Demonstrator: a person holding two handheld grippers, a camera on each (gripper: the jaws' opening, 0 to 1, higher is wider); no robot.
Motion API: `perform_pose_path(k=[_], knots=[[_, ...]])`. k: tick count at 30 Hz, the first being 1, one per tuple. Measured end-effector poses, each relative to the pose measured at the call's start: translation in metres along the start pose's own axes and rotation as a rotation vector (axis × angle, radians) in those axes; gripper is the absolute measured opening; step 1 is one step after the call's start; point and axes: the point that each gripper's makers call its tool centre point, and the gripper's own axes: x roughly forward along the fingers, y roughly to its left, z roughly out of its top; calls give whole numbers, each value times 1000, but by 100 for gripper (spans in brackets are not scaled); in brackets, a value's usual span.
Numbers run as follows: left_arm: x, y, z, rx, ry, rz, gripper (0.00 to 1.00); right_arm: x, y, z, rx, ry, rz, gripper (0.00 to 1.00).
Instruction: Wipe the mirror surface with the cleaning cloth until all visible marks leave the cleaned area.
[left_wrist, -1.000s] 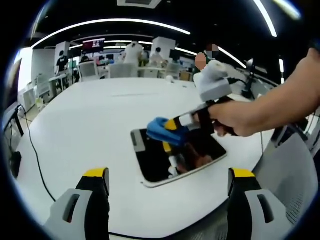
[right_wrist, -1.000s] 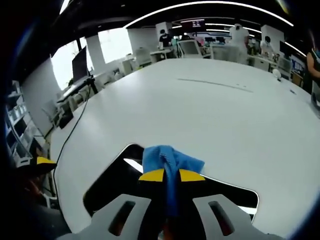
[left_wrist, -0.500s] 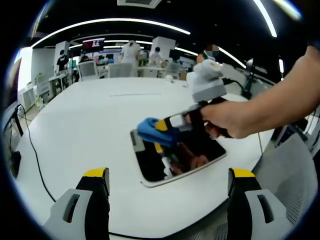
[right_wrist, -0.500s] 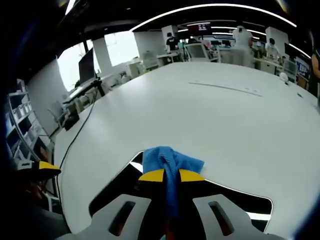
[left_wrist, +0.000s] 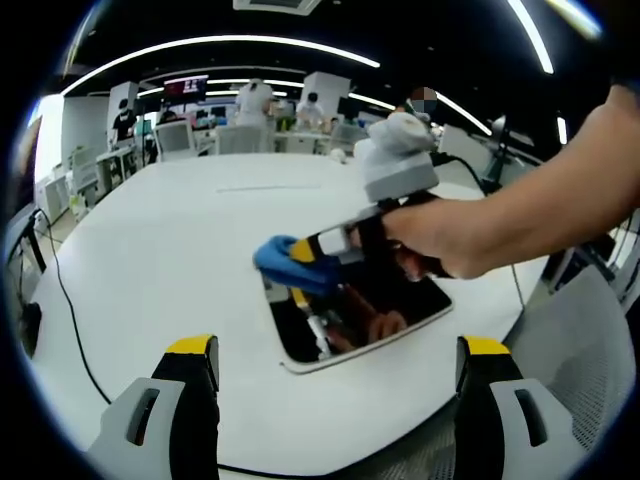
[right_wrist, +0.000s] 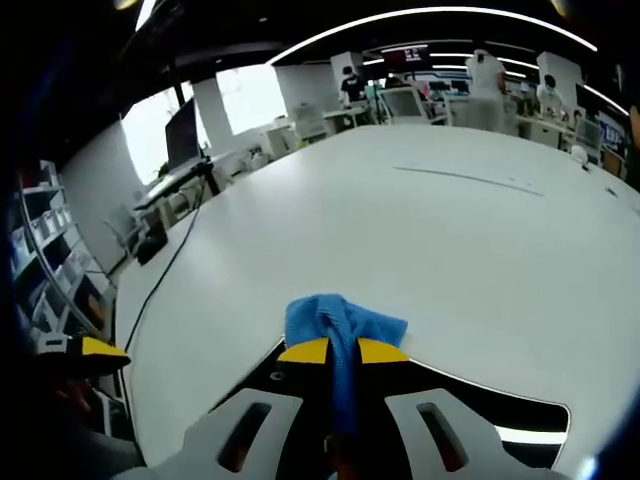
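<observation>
While left gripper (left_wrist: 335, 375) idles, right gripper (right_wrist: 342, 351) presses cloth (right_wrist: 340, 322) onto mirror (left_wrist: 400, 305).

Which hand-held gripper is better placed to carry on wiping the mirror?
Right. The right hand-held gripper is shut on the cloth, at the mirror's far corner. The left hand-held gripper is open, off the mirror.

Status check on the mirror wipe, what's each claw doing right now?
Right claw shut on blue cloth, at the mirror edge. Left claw open, off the table, holding nothing. Nothing blocking the mirror.
</observation>
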Motion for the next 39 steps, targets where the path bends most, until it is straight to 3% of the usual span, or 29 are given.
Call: perform_pose_path(k=[24, 33, 39], knots=[[-1, 0, 1, -3, -3, 0, 99, 7, 8, 3, 32, -11, 29, 4], [1, 1, 0, -3, -3, -1, 99, 7, 8, 2, -2, -12, 23, 4], [0, 1, 0, -3, -4, 0, 99, 6, 12, 0, -101, -6, 5, 4]])
